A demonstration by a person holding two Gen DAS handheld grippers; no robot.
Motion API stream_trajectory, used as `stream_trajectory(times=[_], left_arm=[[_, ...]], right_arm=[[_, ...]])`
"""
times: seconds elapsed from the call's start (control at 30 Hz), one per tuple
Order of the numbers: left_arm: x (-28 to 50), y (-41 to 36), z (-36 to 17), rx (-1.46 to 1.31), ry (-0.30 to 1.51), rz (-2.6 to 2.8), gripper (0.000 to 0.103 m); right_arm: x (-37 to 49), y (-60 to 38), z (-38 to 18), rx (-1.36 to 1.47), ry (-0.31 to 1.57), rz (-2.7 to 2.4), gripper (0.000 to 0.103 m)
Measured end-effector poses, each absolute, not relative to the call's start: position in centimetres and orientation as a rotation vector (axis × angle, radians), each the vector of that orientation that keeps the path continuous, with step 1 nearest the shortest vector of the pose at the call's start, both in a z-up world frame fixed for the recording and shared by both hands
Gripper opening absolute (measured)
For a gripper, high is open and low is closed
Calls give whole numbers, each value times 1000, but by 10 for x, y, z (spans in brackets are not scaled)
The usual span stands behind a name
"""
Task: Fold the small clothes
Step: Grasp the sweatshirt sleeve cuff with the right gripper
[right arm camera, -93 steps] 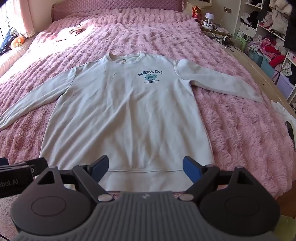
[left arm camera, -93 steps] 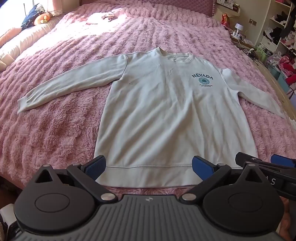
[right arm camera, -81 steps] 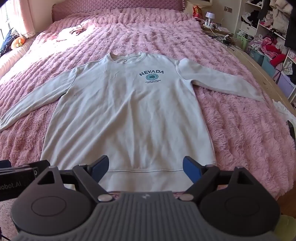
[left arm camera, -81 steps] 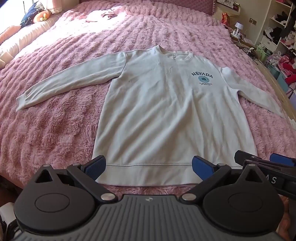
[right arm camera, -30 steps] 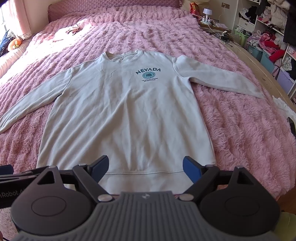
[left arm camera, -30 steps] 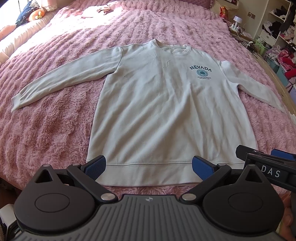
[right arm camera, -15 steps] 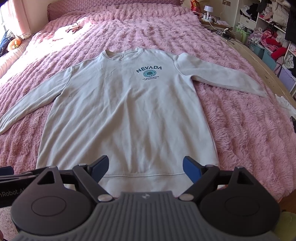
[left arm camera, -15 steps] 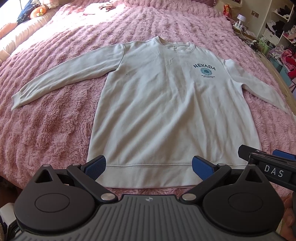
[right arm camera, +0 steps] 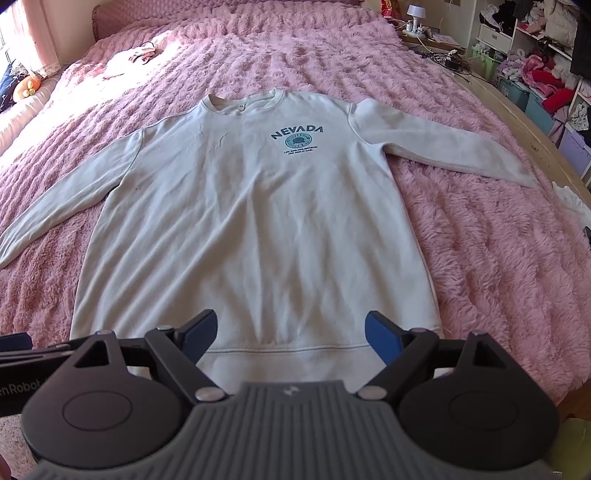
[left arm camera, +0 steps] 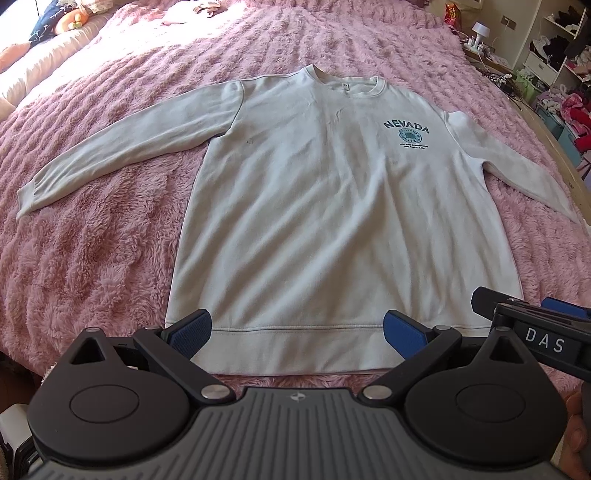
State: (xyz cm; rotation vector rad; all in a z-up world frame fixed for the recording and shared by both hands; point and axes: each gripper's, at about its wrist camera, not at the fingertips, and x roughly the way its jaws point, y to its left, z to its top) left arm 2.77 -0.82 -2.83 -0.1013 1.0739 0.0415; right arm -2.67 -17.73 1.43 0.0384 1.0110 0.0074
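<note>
A pale grey long-sleeved sweatshirt [left arm camera: 332,206] with a teal "NEVADA" print lies flat, face up, on a pink fluffy bedspread, sleeves spread out to both sides. It also shows in the right wrist view [right arm camera: 258,221]. My left gripper [left arm camera: 297,330] is open and empty, hovering over the bottom hem. My right gripper [right arm camera: 290,334] is open and empty, over the hem too. The right gripper's body [left arm camera: 535,328] shows at the right edge of the left wrist view.
The pink bedspread [left arm camera: 92,240] covers a wide bed. Small clothes [right arm camera: 136,55] lie near the far headboard. Pillows and a toy [left arm camera: 66,18] sit far left. Shelves and bins with clothes [right arm camera: 535,74] stand to the right, beyond the bed's wooden edge [right arm camera: 546,140].
Both grippers have drifted slightly forward and lower over the hem, so the sweatshirt looks a little nearer. Both stay open. The sweatshirt has not moved.
</note>
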Motion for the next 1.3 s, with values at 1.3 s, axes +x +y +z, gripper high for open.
stream_trajectory(times=[1.3], left_arm=[[286,-245,-92,-93,914,-445,103]], right_arm=[[122,-659,-80,887,485,-494,83]])
